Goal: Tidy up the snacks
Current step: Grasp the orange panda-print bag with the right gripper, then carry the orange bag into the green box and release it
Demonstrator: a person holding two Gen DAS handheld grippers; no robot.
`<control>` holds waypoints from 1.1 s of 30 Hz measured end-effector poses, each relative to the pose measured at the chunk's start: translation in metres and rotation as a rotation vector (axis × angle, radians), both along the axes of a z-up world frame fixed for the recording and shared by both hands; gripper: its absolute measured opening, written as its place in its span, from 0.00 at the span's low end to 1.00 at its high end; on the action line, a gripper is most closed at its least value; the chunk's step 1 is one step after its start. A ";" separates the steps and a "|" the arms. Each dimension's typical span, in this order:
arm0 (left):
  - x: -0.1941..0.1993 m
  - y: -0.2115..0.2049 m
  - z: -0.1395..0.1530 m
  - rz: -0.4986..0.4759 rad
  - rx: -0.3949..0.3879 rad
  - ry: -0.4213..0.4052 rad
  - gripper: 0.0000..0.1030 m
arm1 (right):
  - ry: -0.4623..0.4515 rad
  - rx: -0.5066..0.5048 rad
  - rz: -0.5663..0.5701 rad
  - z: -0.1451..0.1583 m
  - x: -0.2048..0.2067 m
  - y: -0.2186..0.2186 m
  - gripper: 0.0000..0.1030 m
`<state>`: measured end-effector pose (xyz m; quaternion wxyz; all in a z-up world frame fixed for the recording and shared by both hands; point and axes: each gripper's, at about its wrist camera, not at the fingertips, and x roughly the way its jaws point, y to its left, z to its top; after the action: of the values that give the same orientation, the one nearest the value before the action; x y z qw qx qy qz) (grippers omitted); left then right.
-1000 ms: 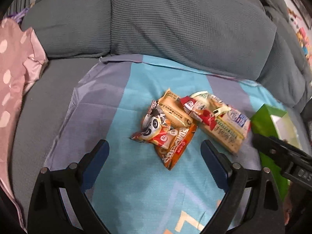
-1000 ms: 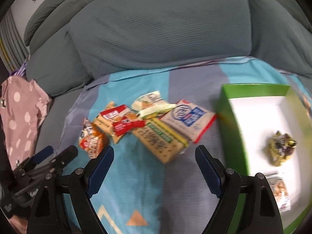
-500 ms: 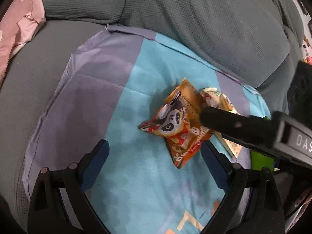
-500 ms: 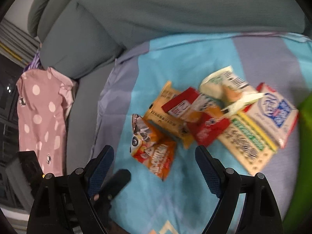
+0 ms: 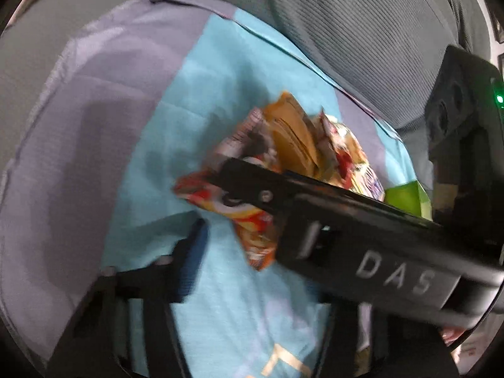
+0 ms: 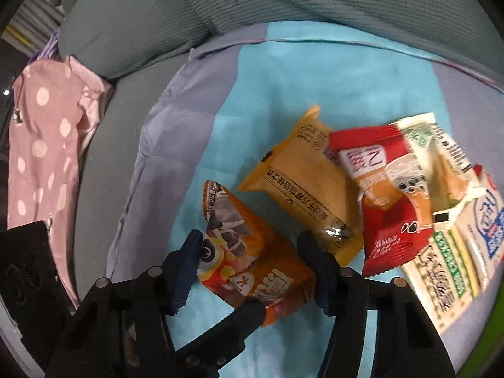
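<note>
Right tongs (image 6: 250, 242) come down steeply over the heap, and their jaws have just been closing: both blue pads (image 6: 189, 261) now sit against the sides of the orange panda packet (image 6: 252, 267), so it's a grip. That packet lies on the blue-and-lilac cloth (image 6: 258, 72), at the 7 o'clock edge of the snack pile.

Left tongs (image 5: 258, 236) have been closing too. Only one blurred pad (image 5: 192, 252) shows in the left wrist view; the other is hidden behind the right tool's black body, which cuts across from 4 o'clock. Whether they pinch anything, I cannot tell. In the right wrist view, one black finger of theirs reaches in from 7 o'clock and meets the packet's lower edge.

Round the pile now: a yellow packet (image 6: 302, 186) at 1 o'clock from the panda packet, touching it. A red packet (image 6: 387, 220) lies at 3 o'clock, overlapping the yellow one. A green-and-white packet (image 6: 441, 277) sits further out at 3 o'clock.

A corner of the green box (image 5: 406, 195) peeks out at 3 o'clock in the left wrist view. Grey-green sofa cushions (image 6: 220, 6) fill 12 o'clock, and a pink dotted garment (image 6: 44, 132) lies at 9 o'clock.
</note>
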<state>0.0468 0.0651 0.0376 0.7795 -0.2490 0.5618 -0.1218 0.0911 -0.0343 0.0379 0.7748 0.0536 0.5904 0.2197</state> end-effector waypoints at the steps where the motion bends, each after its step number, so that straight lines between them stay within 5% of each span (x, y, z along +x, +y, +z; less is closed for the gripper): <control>1: 0.000 -0.004 0.000 -0.018 -0.001 0.001 0.37 | -0.006 0.012 0.015 -0.001 -0.002 -0.001 0.55; 10: -0.021 -0.030 0.028 -0.109 0.075 -0.132 0.33 | -0.062 0.045 0.034 0.012 -0.024 -0.017 0.54; 19: -0.063 -0.070 0.064 -0.228 0.170 -0.294 0.33 | -0.205 0.117 -0.079 0.049 -0.067 -0.055 0.54; 33: -0.103 -0.137 0.111 -0.346 0.199 -0.479 0.33 | -0.373 0.153 -0.228 0.097 -0.132 -0.126 0.54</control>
<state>-0.0560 -0.0720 0.1488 0.8780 -0.0363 0.4053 -0.2520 -0.0408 -0.1599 0.1354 0.8839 0.1371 0.4089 0.1809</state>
